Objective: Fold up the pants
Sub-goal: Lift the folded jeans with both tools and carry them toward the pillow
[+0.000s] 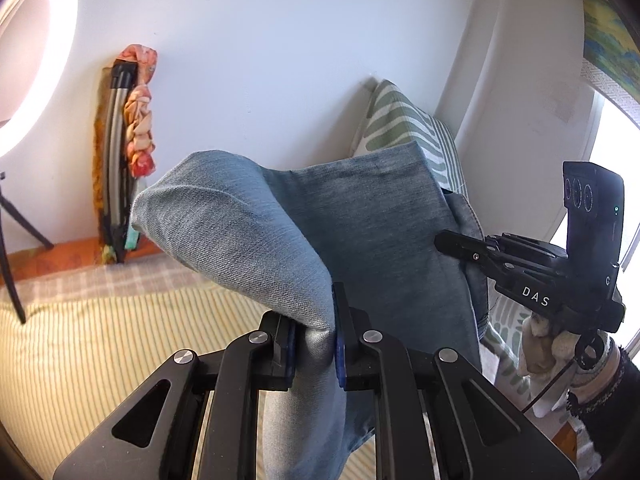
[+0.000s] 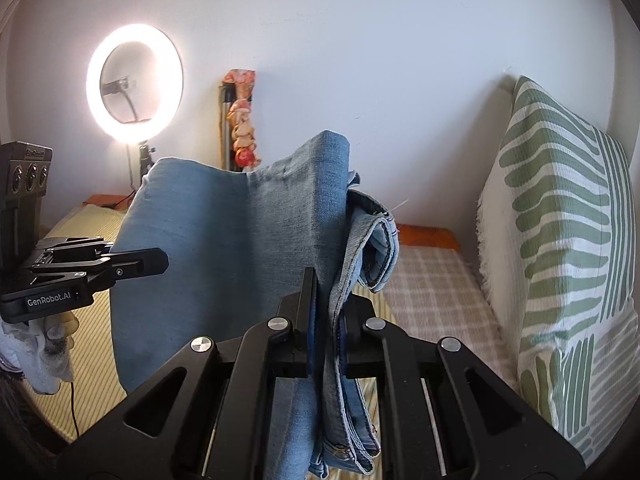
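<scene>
The pants are light blue jeans (image 1: 360,232), held up in the air above a bed between both grippers. My left gripper (image 1: 314,344) is shut on one bunched edge of the jeans. My right gripper (image 2: 326,320) is shut on the other edge, where the hems and seams (image 2: 376,248) hang in layers. The denim (image 2: 224,248) spans between them as a sheet and hangs down below both. Each gripper shows in the other's view: the right one at the right of the left wrist view (image 1: 452,242), the left one at the left of the right wrist view (image 2: 156,262).
A bed with a yellow striped cover (image 1: 100,344) and a checked blanket (image 2: 432,296) lies below. A green and white pillow (image 2: 560,240) stands against the wall at the right. A lit ring light (image 2: 134,80) on a tripod and a bundle of poles with floral cloth (image 2: 240,120) stand at the wall.
</scene>
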Tool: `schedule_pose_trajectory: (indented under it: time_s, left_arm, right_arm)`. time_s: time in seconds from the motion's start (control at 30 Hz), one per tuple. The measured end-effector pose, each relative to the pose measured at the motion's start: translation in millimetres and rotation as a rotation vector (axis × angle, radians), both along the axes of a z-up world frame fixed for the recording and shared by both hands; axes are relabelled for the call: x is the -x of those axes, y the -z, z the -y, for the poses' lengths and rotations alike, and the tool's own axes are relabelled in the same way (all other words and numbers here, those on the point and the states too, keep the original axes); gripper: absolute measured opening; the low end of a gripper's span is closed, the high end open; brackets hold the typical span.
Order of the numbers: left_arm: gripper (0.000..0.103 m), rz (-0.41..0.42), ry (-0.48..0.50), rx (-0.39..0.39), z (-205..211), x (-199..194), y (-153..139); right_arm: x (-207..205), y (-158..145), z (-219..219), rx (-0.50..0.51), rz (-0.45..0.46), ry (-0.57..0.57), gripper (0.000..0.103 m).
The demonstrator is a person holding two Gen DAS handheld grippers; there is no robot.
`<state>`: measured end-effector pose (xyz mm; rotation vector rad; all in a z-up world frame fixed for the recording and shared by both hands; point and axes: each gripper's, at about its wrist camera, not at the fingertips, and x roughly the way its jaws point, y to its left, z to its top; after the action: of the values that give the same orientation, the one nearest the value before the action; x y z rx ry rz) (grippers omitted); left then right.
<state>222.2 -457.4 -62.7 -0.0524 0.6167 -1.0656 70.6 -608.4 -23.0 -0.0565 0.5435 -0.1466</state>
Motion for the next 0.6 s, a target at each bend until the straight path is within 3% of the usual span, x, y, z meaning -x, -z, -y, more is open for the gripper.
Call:
schedule_pose_trajectory:
  time_s: [0.37,0.53,0.6]
  left_arm:
    - [0.013,-0.004,-0.058,-0.053,73,-93,25]
    - [0.013,-0.004,-0.113,-0.154,105,-132,50]
    - [0.014,-0.022,-0.144,-0.189,111,-145,59]
  right_arm:
    - [-121,30,70,-0.028,-0.017,0.007,0.009]
    - [-176,57,94,-0.011,-0.062,0.070,0.009]
    - [-189,63,103,0.002,-0.072,0.118,0.014]
